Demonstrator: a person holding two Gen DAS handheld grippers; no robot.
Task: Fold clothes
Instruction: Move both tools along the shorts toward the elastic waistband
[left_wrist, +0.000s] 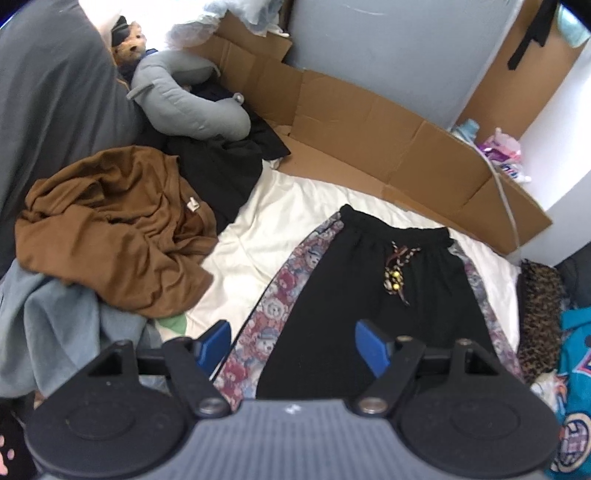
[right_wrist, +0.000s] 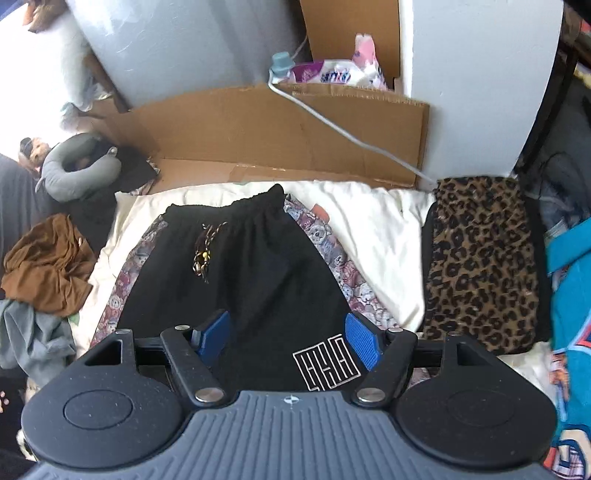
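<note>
Both tools, left tool (left_wrist: 291, 345) and right tool (right_wrist: 286, 338), hover spread apart over the trousers (right_wrist: 236, 273) (flat on the bed (right_wrist: 373, 221), ready for folding).

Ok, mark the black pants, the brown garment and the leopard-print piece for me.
black pants (right_wrist: 258, 266), right wrist view, on the plain black front below the waistband.
brown garment (left_wrist: 110, 236), left wrist view, on the middle of the crumpled heap.
leopard-print piece (right_wrist: 484, 258), right wrist view, on the middle of its spotted top.

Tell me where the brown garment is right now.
The brown garment lies crumpled at the left of both views, left of the black pants on the white sheet, below the grey neck pillow.
</note>
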